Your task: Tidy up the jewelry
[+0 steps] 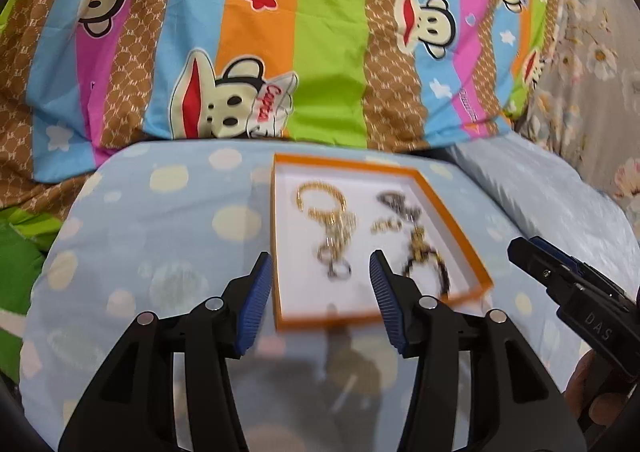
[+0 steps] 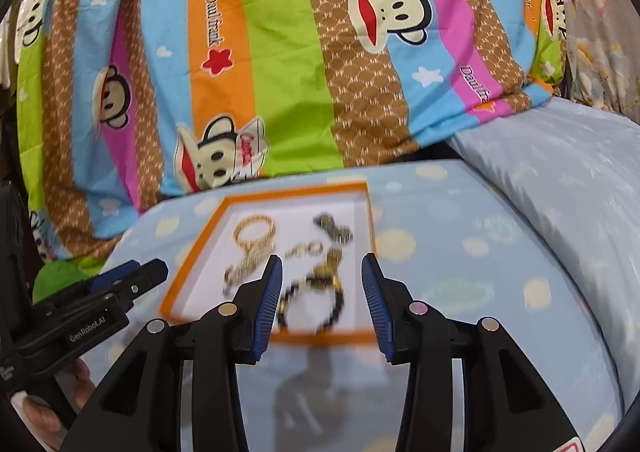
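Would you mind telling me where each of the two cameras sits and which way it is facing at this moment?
Left wrist view: rides on the left gripper, facing forward over the orange tray of jewelry on the dotted pillow; its own open fingers, plus the right gripper at the right edge.
Right wrist view: rides on the right gripper, facing the black bead bracelet in the tray; the left gripper shows at lower left.
Shared: tray, gold bangle, striped monkey blanket.

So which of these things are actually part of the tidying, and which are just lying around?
Part of the job:
- shallow orange-rimmed white box
- gold chain bracelet
- black bead bracelet
- small gold rings
- dark metal piece
- left gripper, open
- right gripper, open

Just lying about:
- striped cartoon-monkey quilt
- pale blue dotted pillow
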### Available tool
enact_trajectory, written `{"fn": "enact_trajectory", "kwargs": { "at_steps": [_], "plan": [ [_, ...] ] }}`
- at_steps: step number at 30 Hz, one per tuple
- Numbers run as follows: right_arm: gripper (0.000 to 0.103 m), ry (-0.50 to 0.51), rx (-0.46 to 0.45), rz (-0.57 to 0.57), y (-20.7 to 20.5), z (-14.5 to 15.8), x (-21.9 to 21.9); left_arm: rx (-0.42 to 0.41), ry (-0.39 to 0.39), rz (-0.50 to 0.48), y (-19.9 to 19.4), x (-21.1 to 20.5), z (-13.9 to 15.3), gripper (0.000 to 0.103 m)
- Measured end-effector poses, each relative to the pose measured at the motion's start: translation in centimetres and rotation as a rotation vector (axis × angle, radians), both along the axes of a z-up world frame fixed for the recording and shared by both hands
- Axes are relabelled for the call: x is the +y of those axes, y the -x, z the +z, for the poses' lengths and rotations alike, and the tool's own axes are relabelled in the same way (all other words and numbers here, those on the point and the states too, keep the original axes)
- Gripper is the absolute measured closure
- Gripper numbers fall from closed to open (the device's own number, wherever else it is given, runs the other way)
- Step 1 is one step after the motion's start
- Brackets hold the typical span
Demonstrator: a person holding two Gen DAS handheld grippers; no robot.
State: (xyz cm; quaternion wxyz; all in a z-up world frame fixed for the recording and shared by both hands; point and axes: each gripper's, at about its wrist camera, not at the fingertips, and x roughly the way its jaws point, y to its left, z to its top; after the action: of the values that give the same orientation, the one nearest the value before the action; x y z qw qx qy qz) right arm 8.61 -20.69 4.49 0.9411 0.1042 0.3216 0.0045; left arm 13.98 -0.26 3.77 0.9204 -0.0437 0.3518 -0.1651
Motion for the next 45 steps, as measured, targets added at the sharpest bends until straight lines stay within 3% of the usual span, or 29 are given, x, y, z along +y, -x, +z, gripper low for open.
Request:
{"fn": "enact_trajectory", "kwargs": {
  "at_steps": [9,13,28,45],
  "plan": [
    [0.061,-0.012,0.114,0.029,5.5,-4.1,2.7,0.095,-0.095,-0.017,6.2,-0.6,-3.7,0.055],
    [0.061,-0.009,0.127,0.039,6.3,-4.7,3.6,0.080,-0.137,0.002,7.1,-1.0,-4.0,0.055],
    [0.050,0.012,0.121,0.020,7.0,-4.8,4.6,0.039,-0.228,0.061,7.9,-1.7,-3.9,0.055],
    [0.050,0.011,0.152,0.002,6.5,-5.2,4.8,0.054,-0.247,0.087,7.5,-1.7,-4.1,0.055]
  ]
}}
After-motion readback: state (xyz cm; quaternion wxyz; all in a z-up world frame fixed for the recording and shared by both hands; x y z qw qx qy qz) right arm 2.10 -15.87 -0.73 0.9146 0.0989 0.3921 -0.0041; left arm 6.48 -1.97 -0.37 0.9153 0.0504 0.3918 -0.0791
